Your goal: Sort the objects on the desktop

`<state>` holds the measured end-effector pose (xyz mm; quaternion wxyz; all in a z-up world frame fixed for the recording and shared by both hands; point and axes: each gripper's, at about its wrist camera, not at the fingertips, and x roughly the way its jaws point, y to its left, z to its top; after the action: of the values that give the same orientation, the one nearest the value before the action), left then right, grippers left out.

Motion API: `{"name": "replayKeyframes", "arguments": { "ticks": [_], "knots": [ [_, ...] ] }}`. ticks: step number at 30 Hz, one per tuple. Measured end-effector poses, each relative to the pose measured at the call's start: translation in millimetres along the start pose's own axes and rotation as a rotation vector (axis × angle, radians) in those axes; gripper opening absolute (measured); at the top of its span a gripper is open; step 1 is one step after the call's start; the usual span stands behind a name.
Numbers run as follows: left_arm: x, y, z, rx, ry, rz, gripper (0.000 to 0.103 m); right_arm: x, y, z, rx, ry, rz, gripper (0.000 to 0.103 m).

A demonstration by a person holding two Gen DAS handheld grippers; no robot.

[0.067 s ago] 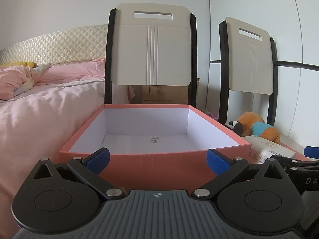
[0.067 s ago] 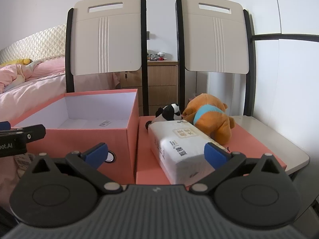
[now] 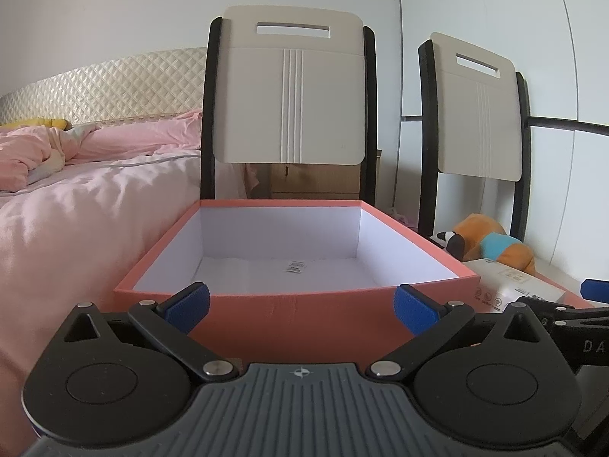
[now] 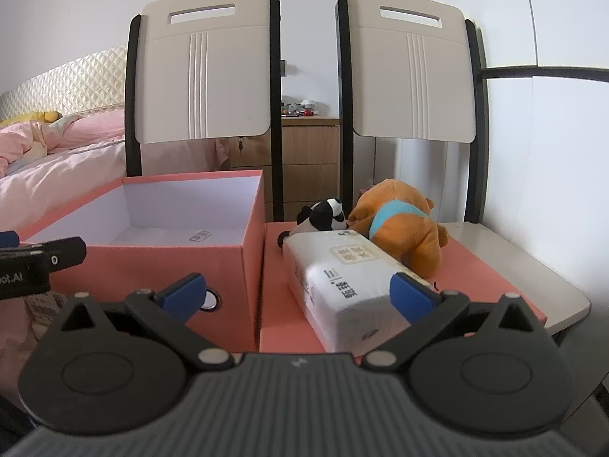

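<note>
An open pink box (image 3: 289, 306) with a white inside stands in front of my left gripper (image 3: 300, 304), which is open and empty just short of its near wall. The box also shows at the left of the right wrist view (image 4: 152, 266). My right gripper (image 4: 300, 291) is open and empty. It faces a white tissue pack (image 4: 342, 282) lying on a pink lid (image 4: 475, 266). Behind the pack lie a small panda plush (image 4: 323, 215) and an orange bear plush (image 4: 399, 221). The bear (image 3: 495, 243) and the pack (image 3: 510, 285) also show at the right of the left wrist view.
Two white chairs (image 4: 205, 72) (image 4: 411, 68) stand behind the box and the toys. A bed with pink bedding (image 3: 76, 198) lies to the left. A wooden drawer unit (image 4: 308, 160) stands behind the chairs. A white wall (image 4: 552, 152) is on the right.
</note>
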<state>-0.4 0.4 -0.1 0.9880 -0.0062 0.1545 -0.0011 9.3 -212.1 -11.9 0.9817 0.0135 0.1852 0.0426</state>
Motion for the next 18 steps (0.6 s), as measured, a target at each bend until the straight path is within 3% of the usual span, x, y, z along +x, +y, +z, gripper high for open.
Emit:
{"name": "replayKeyframes", "arguments": {
  "ticks": [18],
  "knots": [
    [-1.4,-1.1,-1.4,-0.003,-0.001,-0.01,0.103,-2.4,1.7,1.1,-0.013,-0.005,-0.003,0.103]
  ]
}}
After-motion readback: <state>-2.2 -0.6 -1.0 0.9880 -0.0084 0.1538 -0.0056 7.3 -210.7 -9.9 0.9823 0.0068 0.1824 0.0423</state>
